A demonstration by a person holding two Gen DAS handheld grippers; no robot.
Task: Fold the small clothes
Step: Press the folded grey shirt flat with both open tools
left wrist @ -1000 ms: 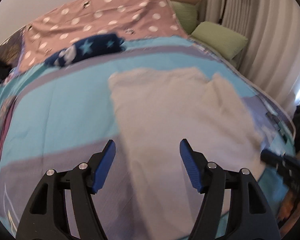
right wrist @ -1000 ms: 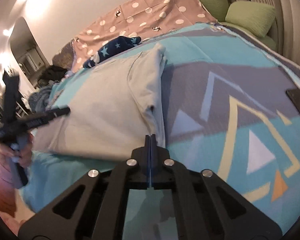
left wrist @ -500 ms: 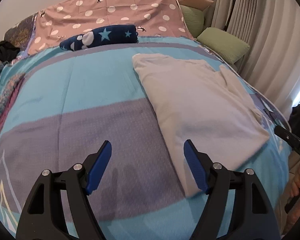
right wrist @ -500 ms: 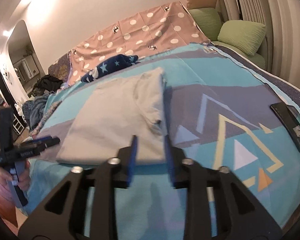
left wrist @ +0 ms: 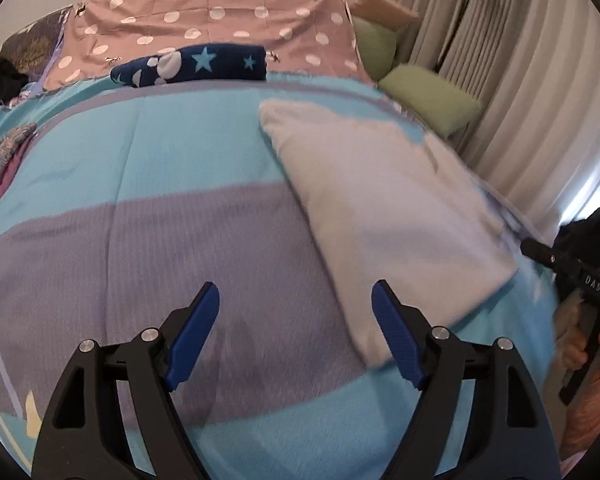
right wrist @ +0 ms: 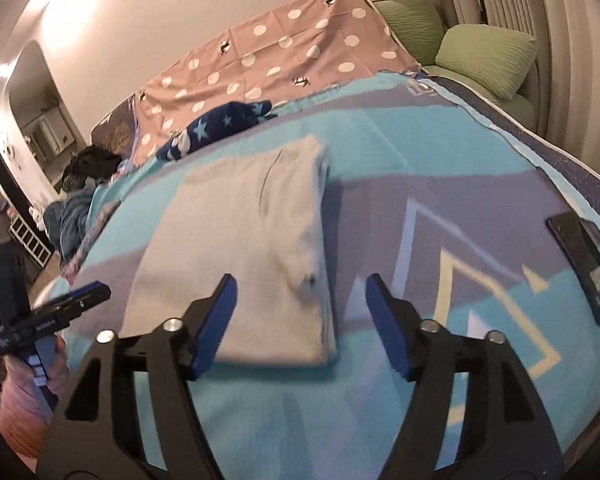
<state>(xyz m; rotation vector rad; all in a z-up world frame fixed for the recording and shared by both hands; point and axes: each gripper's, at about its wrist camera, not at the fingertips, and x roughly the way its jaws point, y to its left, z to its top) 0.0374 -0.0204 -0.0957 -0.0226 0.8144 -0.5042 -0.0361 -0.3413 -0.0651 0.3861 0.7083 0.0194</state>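
- The pale folded garment (right wrist: 244, 248) lay flat on the bed, on the turquoise-and-purple bedspread (left wrist: 140, 240), already brought into a rough rectangle with one side doubled over along its right edge as the right wrist view showed it; by my judgement a fold had just been laid down.
- The right claw (right wrist: 300, 300) hung just above the near end of the garment, blue pads apart and nothing between them; its jaws had just been opening, which fits a release of the cloth so the fold could settle.
- The left claw (left wrist: 296, 308) stood apart as well, empty, over bare purple bedspread just beside the garment's near left corner; its jaws had opened a little further too. It touched no cloth that I could see.
- Each claw appeared at the margin of the other's view, so the two flanked the near end of the garment, probably placed to take its near corners for a next fold.
- Edges: the garment's near edge sat close to the front edge of the bed, and its right edge was layered and thicker, likely harder to pinch as a single ply.
- Open room: the bedspread to the garment's left was bare and wide; to its right lay more free bedspread, with a dark flat device (right wrist: 580, 260) well apart near the bed's side.
- Beyond the far end, a navy star-patterned cloth (left wrist: 192, 66) rested well clear, leaving room to fold the garment away from the person.
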